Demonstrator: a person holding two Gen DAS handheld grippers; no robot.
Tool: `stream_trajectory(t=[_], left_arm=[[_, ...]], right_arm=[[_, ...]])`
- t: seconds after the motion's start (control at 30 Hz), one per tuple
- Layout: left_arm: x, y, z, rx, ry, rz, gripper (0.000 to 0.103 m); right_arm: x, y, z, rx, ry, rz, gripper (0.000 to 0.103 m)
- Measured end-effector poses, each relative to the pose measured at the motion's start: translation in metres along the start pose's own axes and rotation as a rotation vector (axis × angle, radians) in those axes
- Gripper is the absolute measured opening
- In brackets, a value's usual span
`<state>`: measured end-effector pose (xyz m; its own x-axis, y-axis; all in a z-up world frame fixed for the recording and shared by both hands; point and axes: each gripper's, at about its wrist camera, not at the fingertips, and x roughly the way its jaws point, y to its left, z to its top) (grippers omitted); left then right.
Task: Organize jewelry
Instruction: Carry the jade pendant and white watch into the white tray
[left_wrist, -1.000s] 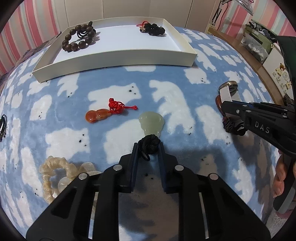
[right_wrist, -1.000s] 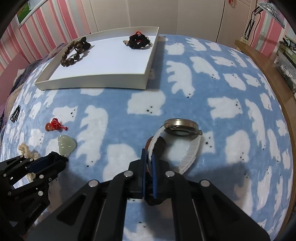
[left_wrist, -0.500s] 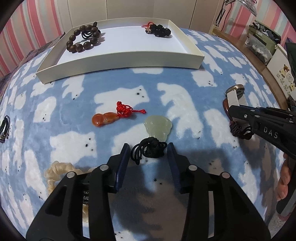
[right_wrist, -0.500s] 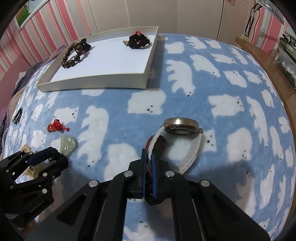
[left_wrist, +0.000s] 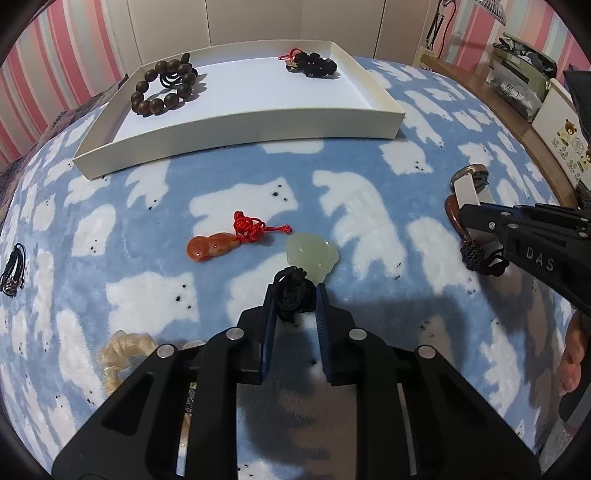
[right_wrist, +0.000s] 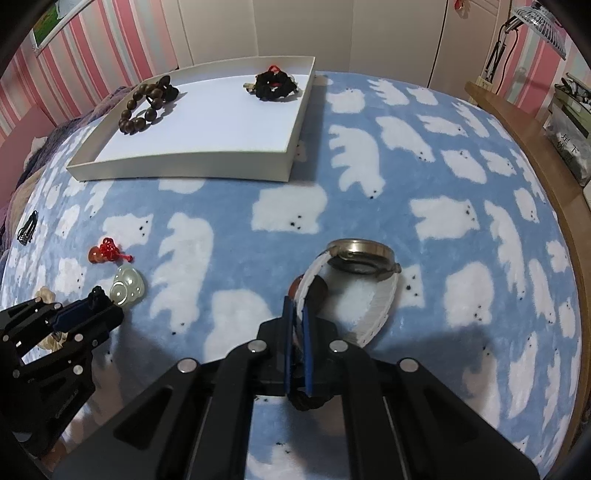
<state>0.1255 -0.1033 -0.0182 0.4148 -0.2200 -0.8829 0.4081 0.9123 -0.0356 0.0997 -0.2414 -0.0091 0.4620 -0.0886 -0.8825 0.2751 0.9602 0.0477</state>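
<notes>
Left gripper (left_wrist: 295, 295) nearest, fingers closing on black knotted cord (left_wrist: 292, 295) of pale green jade pendant (left_wrist: 312, 256), cord pinched between pads, pendant lying on blue polar-bear blanket (left_wrist: 369, 302). Right gripper (right_wrist: 298, 314) clenched on white strap of watch (right_wrist: 360, 258), watch resting on blanket, dark reddish piece tucked behind strap. "DAS" readable on right gripper body in left view. Cream beaded bracelet (left_wrist: 118, 354) partly hidden under left gripper. Orange gourd charm (left_wrist: 212, 246) with red knot just beside pendant, apart. Small black item (left_wrist: 13, 269) at far left edge. White tray (left_wrist: 236, 136) farther back: brown bead bracelet (left_wrist: 162, 88), black bead piece (left_wrist: 314, 63) with red cord. Label on box at right unreadable.
</notes>
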Motion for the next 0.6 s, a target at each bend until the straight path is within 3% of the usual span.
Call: stream_trajectory(t=[0.6], left_arm=[[-0.045,0.023,0.018,-0.037,-0.115,0.003,0.017]], right_arm=[[-0.023,-0.003,0.019,0.041,-0.071,-0.004,0.004]])
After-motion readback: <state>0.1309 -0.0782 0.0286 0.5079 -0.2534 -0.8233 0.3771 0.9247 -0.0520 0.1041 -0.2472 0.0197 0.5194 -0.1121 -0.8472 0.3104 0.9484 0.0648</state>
